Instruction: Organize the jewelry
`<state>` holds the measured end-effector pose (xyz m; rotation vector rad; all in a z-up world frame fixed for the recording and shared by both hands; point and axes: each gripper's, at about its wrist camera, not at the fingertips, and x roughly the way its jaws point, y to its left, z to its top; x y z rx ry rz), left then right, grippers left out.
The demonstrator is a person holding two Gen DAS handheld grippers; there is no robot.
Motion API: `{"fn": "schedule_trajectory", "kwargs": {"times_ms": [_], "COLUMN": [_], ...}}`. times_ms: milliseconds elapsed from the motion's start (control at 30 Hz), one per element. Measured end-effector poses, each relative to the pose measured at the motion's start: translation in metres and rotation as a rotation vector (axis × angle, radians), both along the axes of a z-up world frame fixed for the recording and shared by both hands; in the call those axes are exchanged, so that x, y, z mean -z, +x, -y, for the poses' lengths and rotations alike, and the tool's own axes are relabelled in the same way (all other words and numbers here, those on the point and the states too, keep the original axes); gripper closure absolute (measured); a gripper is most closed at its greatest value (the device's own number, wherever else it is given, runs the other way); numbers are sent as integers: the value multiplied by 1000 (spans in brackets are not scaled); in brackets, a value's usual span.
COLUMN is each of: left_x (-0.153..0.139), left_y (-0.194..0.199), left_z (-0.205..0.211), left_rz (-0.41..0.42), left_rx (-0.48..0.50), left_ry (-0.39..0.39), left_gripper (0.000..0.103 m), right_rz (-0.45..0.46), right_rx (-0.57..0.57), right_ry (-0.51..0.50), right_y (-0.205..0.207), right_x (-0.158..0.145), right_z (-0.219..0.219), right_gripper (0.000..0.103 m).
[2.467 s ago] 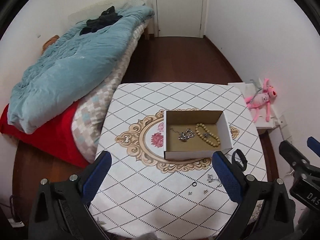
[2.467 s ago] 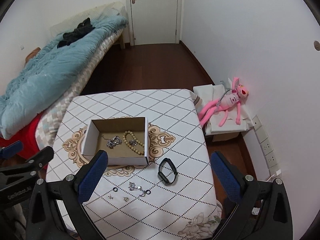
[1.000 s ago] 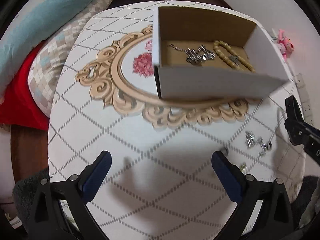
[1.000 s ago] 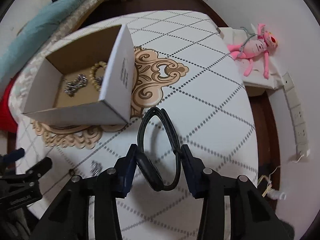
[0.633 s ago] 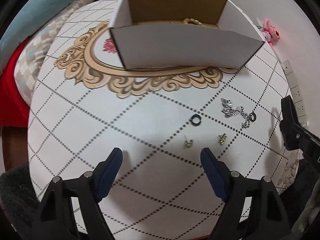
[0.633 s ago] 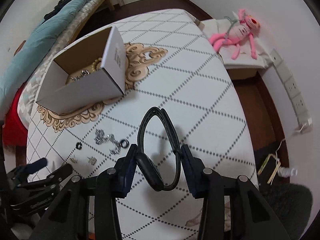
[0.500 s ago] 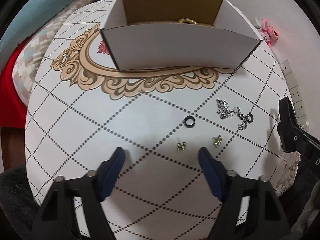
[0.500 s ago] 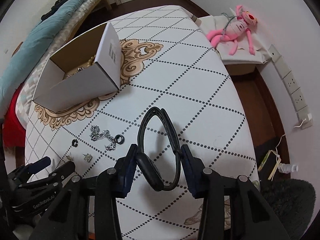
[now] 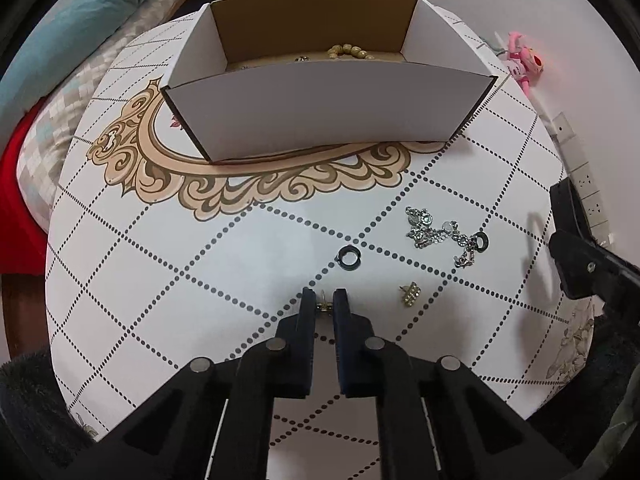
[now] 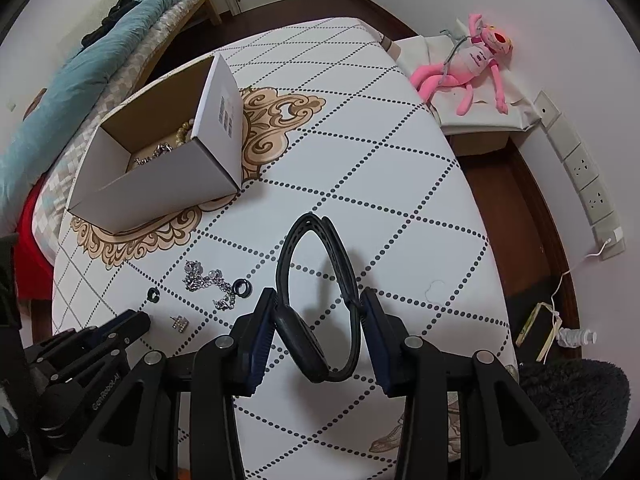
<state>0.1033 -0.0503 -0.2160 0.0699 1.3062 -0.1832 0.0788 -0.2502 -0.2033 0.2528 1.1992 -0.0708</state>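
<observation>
Left wrist view: the left gripper (image 9: 324, 303) is clenched on a small gold earring (image 9: 322, 304), well in front of the white box (image 9: 320, 108)

Right wrist view: the right gripper (image 10: 319, 310) grasps a black band (image 10: 316, 292), right of the box (image 10: 168, 184), above the table (image 10: 392, 168)

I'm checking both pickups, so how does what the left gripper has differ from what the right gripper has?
The left gripper pinches a tiny gold earring, its jaws almost together; the right gripper clamps a much larger black wristband, its jaws well apart. The earring barely shows between the pads; the wristband loops far beyond its fingertips. Both are gripped over the table, outside the box.
</observation>
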Motion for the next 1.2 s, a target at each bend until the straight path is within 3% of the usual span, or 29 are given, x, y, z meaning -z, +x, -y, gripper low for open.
{"fn": "schedule_trajectory", "kwargs": {"times_ms": [167,333,533,633,800,1033,1133,1167,1200], "left_x": [-13,-52,-111,-125,-117,-103,-97,-96,-97], "left_y": [-6,-3,27,49,90,135,146,147,147], "left_z": [-7,-20,-38,-39,-41,-51,-57,-58,-60], "left_rz": [19,73,155,162,101,25,-9,-9,-3], "left_rx": [-4,-11,-48,-55,-60,-92,-120,-124,-129], "left_ry": [-31,-87,-173,-193,-195,-159,-128,-119,-102], "left_gripper": [97,97,97,97,97,95,92,86,71], "right_rz": [27,71,146,167,143,14,-69,-82,-100], "right_rx": [2,-9,-43,-78,-138,-212,-249,-249,-253], "right_ry": [11,38,90,118,141,166,180,183,185], "right_y": [1,6,32,55,101,156,169,170,171], "right_x": [-12,-35,-74,-89,-94,-65,-49,-45,-41], "right_z": [0,-4,-10,-19,-39,-64,-74,-74,-75], "right_gripper": [59,59,59,59,59,59,51,48,44]}}
